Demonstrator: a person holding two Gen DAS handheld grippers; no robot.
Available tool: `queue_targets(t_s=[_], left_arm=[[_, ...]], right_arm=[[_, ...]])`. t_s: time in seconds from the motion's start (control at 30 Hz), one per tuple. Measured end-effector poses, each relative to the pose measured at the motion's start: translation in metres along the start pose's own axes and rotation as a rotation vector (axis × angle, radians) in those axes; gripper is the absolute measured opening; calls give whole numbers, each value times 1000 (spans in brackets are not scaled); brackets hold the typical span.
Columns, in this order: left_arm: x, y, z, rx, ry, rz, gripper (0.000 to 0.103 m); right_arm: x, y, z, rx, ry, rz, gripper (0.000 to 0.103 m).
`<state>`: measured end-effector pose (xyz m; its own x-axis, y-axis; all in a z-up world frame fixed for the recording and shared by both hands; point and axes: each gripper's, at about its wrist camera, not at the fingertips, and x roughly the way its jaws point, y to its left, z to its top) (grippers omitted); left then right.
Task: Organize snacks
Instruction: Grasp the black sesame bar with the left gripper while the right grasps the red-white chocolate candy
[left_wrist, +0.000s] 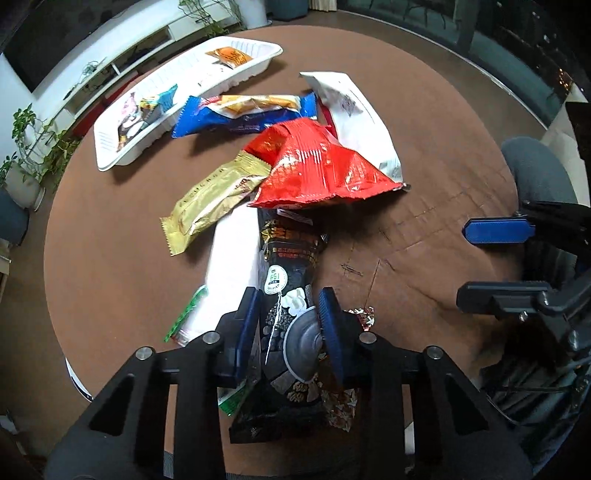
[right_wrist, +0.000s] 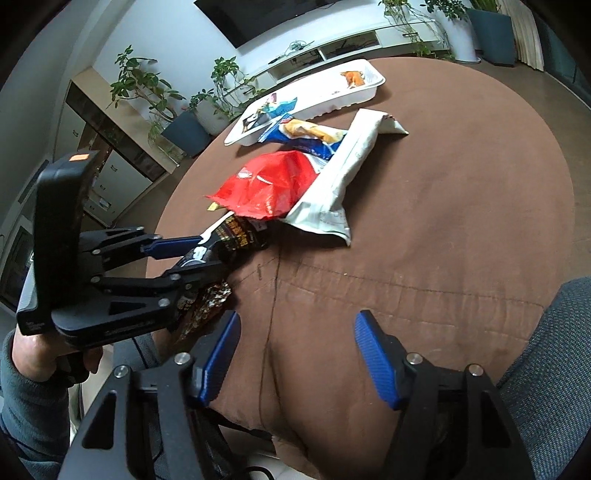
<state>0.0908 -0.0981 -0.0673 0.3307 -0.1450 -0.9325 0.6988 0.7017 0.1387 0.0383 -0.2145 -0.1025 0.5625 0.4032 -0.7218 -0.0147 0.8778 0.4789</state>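
A black snack packet (left_wrist: 288, 266) lies at the near end of the pile, partly under a red packet (left_wrist: 317, 166). My left gripper (left_wrist: 290, 317) is shut on the black packet's near end, its blue pads pressed against both sides. The right wrist view shows the same grip, with the left gripper (right_wrist: 207, 254) on the black packet (right_wrist: 236, 236). My right gripper (right_wrist: 297, 317) stands open over the bare brown cloth with nothing between its fingers. It also shows at the right edge of the left wrist view, right gripper (left_wrist: 463, 263).
A white tray (left_wrist: 207, 77) with a few small snacks lies at the far side of the round brown table (left_wrist: 110, 277). A blue packet (left_wrist: 243, 114), gold packet (left_wrist: 210, 203), white bag (left_wrist: 354, 107) and white green-edged packet (left_wrist: 229, 266) surround the pile. Potted plants stand beyond the table.
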Motion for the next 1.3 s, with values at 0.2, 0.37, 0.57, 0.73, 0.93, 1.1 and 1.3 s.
queue_targets(t_s=[0.2,0.37,0.57,0.73,0.93,1.1,1.3], left_arm=[[17,8,3,-3,32,-49,28],[22,18,5,-22,23,-80,26],[25,30,5,-58,9,-141,26],[26,42,2,-85,-10,-178,26],[26,65,-5,-144,-39,-224,26],[26,76,-10,-181,-69,-257,26],[26,83,-11,-207,-91,-284,26]], right_arm=[[5,15,-5,-21,29,35,67],[15,32,-9,-37,74,80,67],[30,50,-15,-21,136,141,67],[41,70,-19,-25,177,166,67],[55,77,-17,3,180,128,66],[62,86,-12,-7,161,62,66],[74,110,-8,-129,118,-59,66]])
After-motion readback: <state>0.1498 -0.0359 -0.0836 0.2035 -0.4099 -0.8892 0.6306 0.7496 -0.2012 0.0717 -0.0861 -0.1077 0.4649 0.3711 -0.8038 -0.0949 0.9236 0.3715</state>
